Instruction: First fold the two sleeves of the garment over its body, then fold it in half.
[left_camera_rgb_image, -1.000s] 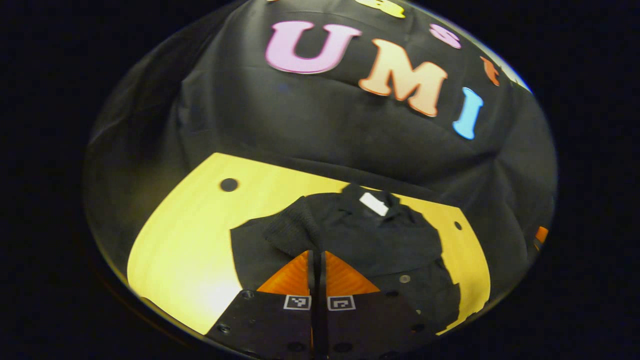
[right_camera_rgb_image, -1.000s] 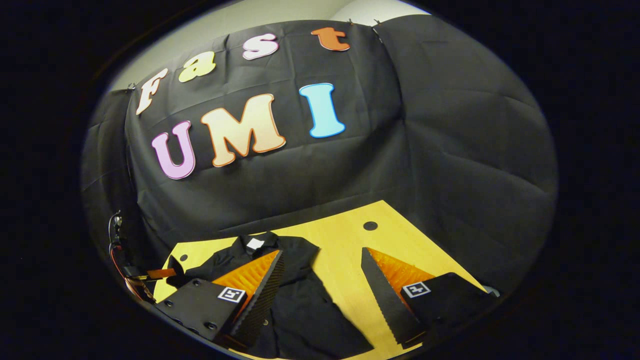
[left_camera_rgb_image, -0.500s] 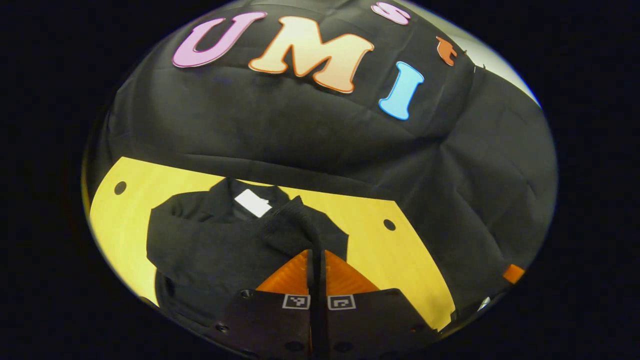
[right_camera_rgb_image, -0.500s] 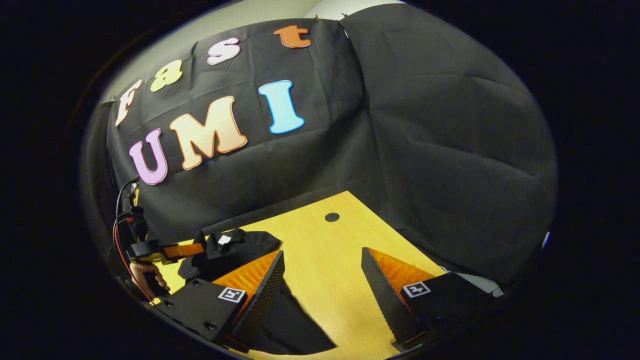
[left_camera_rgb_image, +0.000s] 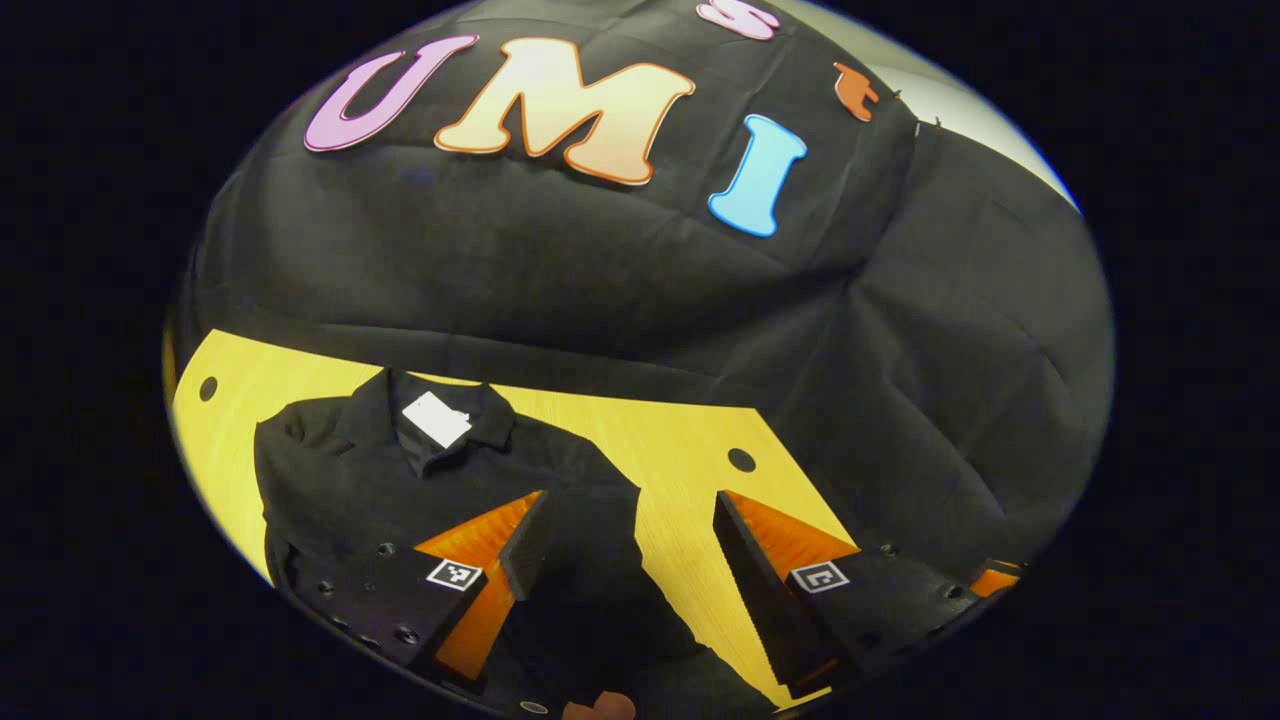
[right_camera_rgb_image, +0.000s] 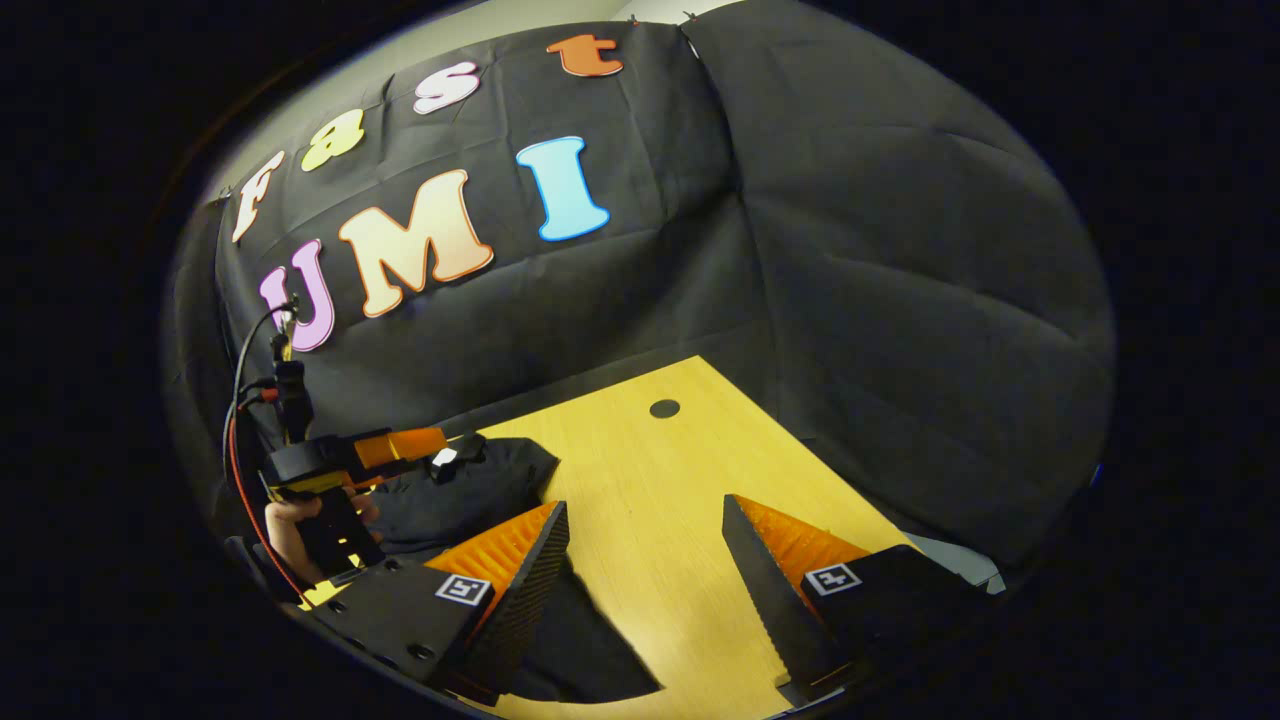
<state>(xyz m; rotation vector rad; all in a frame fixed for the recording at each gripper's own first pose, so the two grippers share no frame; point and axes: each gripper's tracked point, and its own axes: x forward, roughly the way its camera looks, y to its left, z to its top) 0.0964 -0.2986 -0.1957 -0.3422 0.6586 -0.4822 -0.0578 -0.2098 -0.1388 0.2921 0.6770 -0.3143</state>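
Observation:
A black collared shirt (left_camera_rgb_image: 350, 490) with a white neck label (left_camera_rgb_image: 435, 418) lies on the yellow table (left_camera_rgb_image: 680, 440), its sleeve folded over the body. My left gripper (left_camera_rgb_image: 630, 560) hovers open above the shirt's right side, one finger over the cloth and the other over bare table. In the right gripper view, the right gripper (right_camera_rgb_image: 650, 580) stands open over the table, its left finger above the shirt's edge (right_camera_rgb_image: 470, 495). Farther left, a hand (right_camera_rgb_image: 290, 520) holds the left gripper (right_camera_rgb_image: 405, 443) above the collar.
The booth's black cloth wall rises just behind the table's far edge. A round hole (left_camera_rgb_image: 741, 460) sits in the tabletop right of the shirt, and the hole (right_camera_rgb_image: 663, 408) lies near the back edge in the right gripper view. Bare wood extends right of the shirt.
My left gripper carried the sleeve across the shirt's body, then opened and let it go. The right gripper stayed open and shifted slightly right, away from the shirt.

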